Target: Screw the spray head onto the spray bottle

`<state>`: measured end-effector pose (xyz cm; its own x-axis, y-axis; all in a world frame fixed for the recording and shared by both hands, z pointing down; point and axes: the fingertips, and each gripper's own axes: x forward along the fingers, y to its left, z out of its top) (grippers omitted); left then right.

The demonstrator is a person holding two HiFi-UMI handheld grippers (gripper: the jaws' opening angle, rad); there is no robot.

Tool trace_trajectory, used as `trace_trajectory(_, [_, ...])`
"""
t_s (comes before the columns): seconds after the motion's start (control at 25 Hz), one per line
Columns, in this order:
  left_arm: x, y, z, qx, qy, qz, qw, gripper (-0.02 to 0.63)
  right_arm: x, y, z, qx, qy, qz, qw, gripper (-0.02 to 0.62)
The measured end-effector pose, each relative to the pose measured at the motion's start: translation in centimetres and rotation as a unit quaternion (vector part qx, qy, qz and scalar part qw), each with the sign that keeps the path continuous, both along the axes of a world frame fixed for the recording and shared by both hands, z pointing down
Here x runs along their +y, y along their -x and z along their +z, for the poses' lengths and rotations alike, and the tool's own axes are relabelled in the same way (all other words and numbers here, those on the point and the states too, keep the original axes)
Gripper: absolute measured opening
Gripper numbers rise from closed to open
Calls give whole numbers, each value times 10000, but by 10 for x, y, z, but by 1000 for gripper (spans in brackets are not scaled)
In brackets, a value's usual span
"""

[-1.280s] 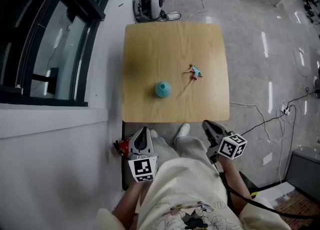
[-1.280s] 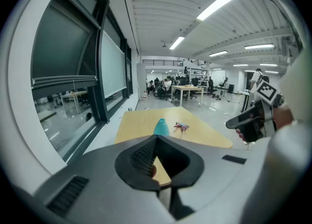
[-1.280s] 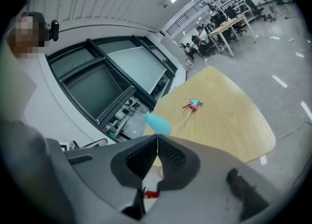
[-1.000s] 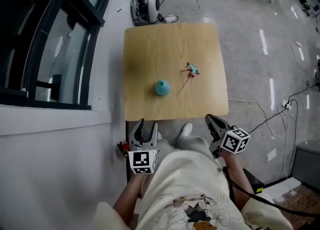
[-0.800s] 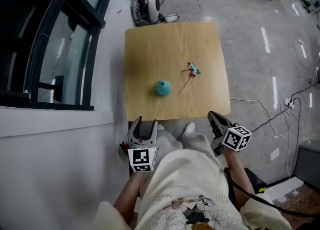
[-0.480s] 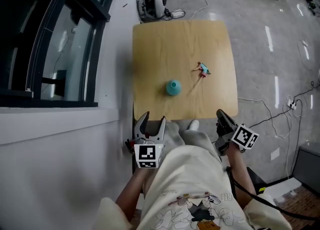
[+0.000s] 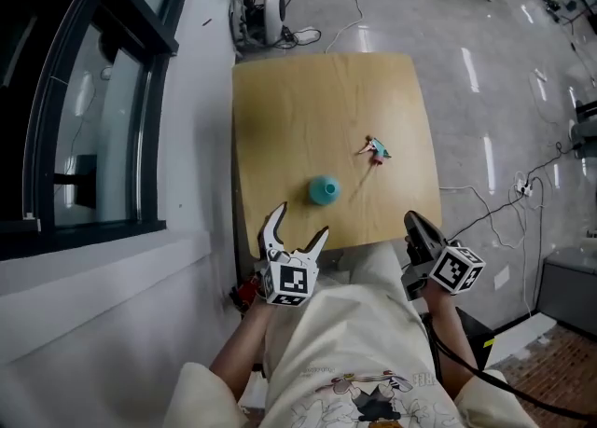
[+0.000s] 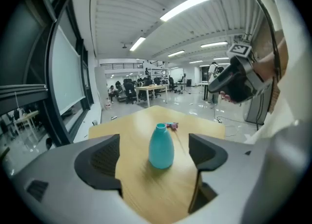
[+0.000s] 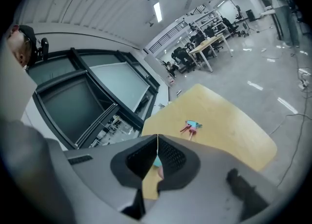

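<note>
Both empty: left gripper (image 7: 298, 221) opening wide, bottle (image 7: 323, 190) at its 1 o'clock; right gripper (image 7: 411, 221) pinched closed. Next up, probably grabbing bottle.

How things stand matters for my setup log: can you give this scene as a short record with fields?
table: wooden, light top
bottle: teal, upright, neck bare, near the table's front edge
spray head: lying on the table, apart from the bottle, beyond it to the right
left gripper: at the front edge, fingers opening, nothing gripped, bottle ahead of it
right gripper: off the front right corner, fingers shut, empty
</note>
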<state>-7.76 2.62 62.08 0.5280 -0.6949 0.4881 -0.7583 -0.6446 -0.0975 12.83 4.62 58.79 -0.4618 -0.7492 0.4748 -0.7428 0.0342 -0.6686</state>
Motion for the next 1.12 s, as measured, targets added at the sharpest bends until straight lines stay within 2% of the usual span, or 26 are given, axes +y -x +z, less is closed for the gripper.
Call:
trace_trajectory(0.04, [-5,-5,8,-31,-100,81,9999,440,-1,2,0,20,7,-36,10000,8])
trace_trajectory(0.16, [-21,-20,31,-103,-278,314,9991,453,-4,9,3,-11,85,-137,9999,8])
trace_trajectory(0.28, [-35,-34,71,-230,-97,569,9981,484,-9,17,7,-176,195,-80,9996,8])
trace_trajectory(0.4, [-48,-45,109,-334,172,609,9974,499,-12,29,13,-160,273,-254,9992,8])
trace_trajectory(0.52, [-65,-53,127,-525,151,531,9971,499,-12,37,19,-152,351,-358,9986,8])
trace_trajectory(0.6, [-73,-59,137,-503,241,546,9969,494,-14,37,22,-122,364,-384,9985,8])
trace_trajectory(0.68, [-76,-64,144,-456,445,513,9966,405,-16,35,26,-46,377,-421,9984,8])
trace_trajectory(0.8, [-82,-65,137,-396,628,411,9964,403,-21,29,36,115,403,-463,9980,8])
trace_trajectory(0.92, [-82,-63,110,-189,720,352,9966,403,-38,19,49,161,469,-406,9979,8])
trace_trajectory(1.0, [-81,-61,84,-68,663,331,9972,402,-53,13,62,38,624,-440,9971,8])
trace_trajectory(1.12, [-79,-57,46,-118,356,368,9986,402,-83,6,82,6,964,-749,9925,11])
